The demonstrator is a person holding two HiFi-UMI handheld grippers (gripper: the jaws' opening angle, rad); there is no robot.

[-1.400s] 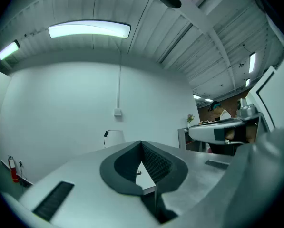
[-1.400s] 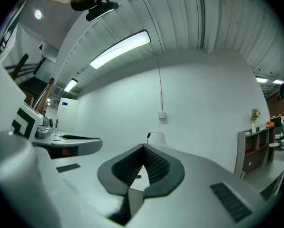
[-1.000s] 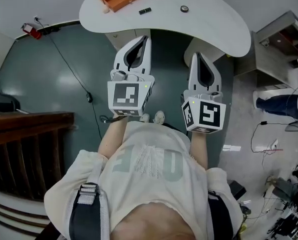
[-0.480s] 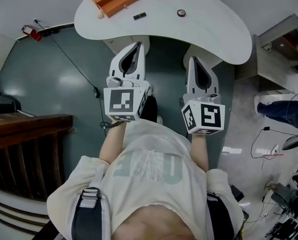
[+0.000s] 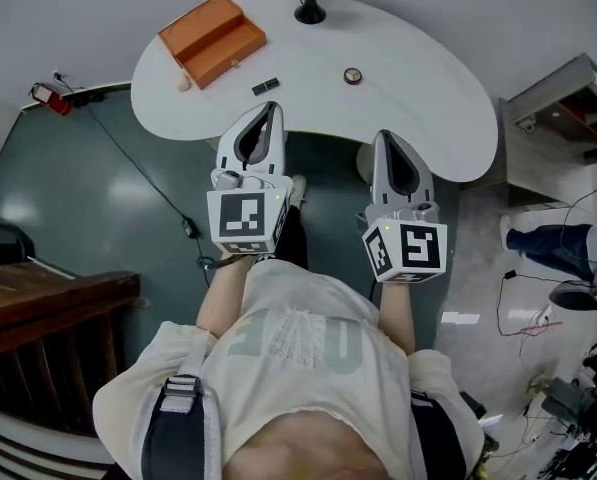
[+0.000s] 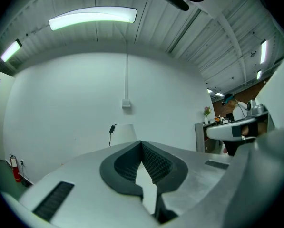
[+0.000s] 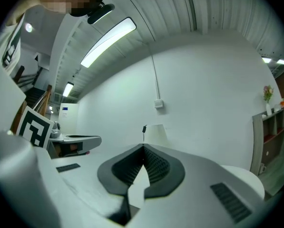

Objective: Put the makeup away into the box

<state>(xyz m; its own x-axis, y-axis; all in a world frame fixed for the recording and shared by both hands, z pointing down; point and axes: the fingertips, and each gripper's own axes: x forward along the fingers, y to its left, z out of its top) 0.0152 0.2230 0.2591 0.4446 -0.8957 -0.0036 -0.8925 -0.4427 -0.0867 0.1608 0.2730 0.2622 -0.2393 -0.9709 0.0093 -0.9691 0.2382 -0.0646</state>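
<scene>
Fingers: your left fingers [image 5: 275, 128] and right fingers [image 5: 380, 163] closed, empty.
Makeup: tube [image 5: 266, 86], compact [image 5: 353, 75] on worktop [image 5: 428, 108] just beyond; box [image 5: 211, 38] far left.
Change: you've moved nearer the worktop.

Orange box [image 5: 211, 38] lies open; black tube [image 5: 266, 86] and round compact [image 5: 353, 75] lie to its right.

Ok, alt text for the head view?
A person, seen from above, points the left gripper and right gripper, both shut and empty, toward a white table. On it lie an orange box, a black tube and a round compact.
</scene>
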